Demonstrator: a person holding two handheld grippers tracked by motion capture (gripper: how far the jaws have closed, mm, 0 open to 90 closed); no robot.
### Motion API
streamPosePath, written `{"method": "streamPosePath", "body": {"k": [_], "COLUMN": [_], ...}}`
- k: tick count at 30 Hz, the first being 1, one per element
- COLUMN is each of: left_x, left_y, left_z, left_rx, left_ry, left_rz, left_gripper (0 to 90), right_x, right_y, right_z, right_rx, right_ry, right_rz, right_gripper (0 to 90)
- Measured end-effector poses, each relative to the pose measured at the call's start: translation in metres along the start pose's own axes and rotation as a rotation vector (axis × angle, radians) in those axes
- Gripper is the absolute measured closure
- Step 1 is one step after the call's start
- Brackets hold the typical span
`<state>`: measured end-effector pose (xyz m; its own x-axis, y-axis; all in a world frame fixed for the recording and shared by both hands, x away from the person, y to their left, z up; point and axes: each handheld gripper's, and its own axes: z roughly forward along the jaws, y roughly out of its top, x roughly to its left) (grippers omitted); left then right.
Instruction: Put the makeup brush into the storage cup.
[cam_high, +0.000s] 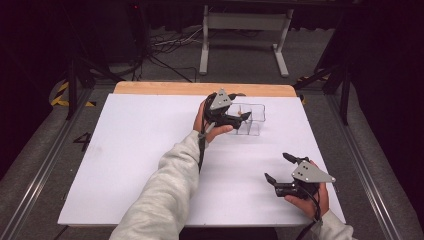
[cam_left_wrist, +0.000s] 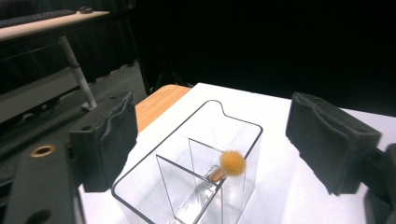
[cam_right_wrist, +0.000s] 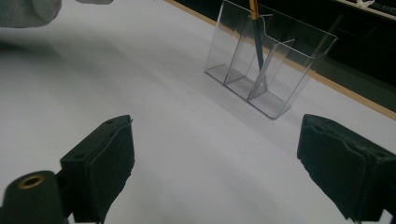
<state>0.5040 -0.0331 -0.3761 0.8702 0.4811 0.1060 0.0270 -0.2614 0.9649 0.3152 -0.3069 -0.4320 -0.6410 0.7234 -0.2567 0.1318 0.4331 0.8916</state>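
While hovering over the clear organizer (cam_left_wrist: 196, 154) near the far edge of the bench (cam_high: 140, 165), keeping the left tongs (cam_left_wrist: 210, 140) released and spread, nothing pinched. Leaning inside a middle compartment: a slim brush (cam_left_wrist: 232, 163), fluffy orange tip up, stem on the divider. Lifting straight clear, avoiding the thin glossy walls. Resting near the right corner, right tongs (cam_right_wrist: 215, 172) gaping, empty, over matte white.

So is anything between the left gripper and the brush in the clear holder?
Nothing visible. The left gripper hangs open right above the holder, and the brush stands in a compartment just below its jaws.
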Motion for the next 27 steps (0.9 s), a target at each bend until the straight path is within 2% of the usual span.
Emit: {"method": "streamPosePath", "body": {"k": [3, 5, 13, 19, 27], "left_x": [-0.001, -0.001, -0.001, 0.001, 0.001], "left_y": [0.003, 0.004, 0.007, 0.006, 0.006], "left_z": [-0.006, -0.009, -0.018, -0.026, -0.039], "left_rx": [-0.002, -0.004, -0.003, 0.002, -0.002], "left_ry": [-0.005, 0.006, 0.048, 0.057, 0.078], "left_rz": [0.023, 0.031, 0.036, 0.035, 0.060], "left_gripper": [12.1, 10.7, 5.5, 5.0, 5.2], "right_x": [0.000, 0.000, 0.000, 0.001, 0.001], "right_y": [0.000, 0.000, 0.000, 0.000, 0.001], "right_z": [0.000, -0.001, -0.001, 0.000, 0.000], "right_rx": [0.000, 0.002, 0.000, 0.001, 0.002], "right_ry": [-0.001, 0.000, 0.002, 0.003, 0.003], "right_rz": [-0.001, 0.003, 0.000, -0.002, -0.002], "right_gripper": [11.5, 11.6, 11.7, 11.7, 11.7]}}
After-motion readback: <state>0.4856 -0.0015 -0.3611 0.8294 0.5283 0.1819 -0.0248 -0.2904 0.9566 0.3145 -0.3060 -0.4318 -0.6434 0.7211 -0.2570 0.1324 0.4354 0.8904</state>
